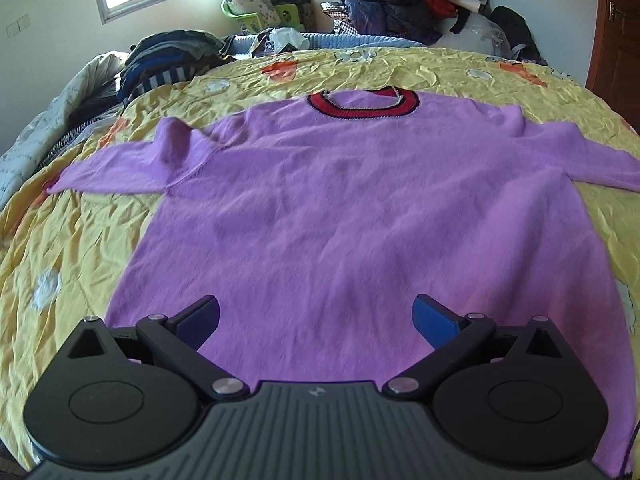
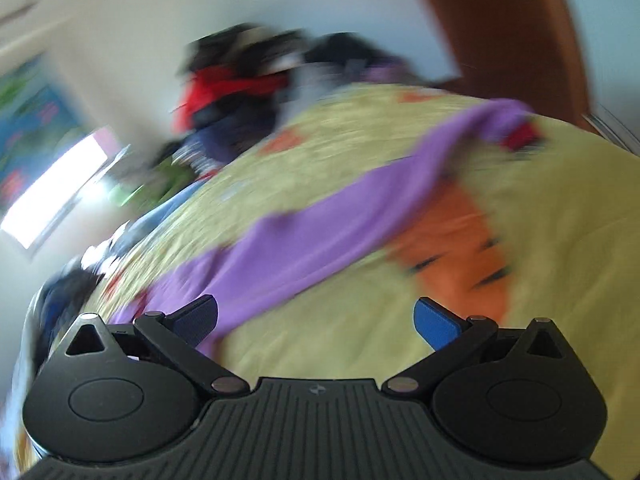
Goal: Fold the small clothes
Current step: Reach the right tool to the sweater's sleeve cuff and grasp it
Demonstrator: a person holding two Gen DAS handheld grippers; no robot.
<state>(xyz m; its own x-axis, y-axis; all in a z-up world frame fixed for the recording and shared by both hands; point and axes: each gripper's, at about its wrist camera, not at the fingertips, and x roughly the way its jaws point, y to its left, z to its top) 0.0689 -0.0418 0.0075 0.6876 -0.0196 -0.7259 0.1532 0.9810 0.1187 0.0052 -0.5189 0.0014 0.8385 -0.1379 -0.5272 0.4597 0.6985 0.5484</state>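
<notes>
Tools: the left tool point(image 1: 316, 320) was held spread wide and empty over the hem of the purple sweater point(image 1: 320, 200); the right tool point(image 2: 316, 320), likewise spread, was seen blurred beside one sleeve point(image 2: 360, 192). The sweater was laid flat on the yellow bedsheet point(image 1: 80, 240). Risks judged: sheet pinched along with knit; fuzzy sleeve missed through haste. Beyond, a clothes pile point(image 1: 400, 0) was noted.

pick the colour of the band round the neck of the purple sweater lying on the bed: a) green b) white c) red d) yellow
c: the purple sweater lies spread flat on the yellow bedspread, and its collar is a red knitted band with a dark edge.
</notes>
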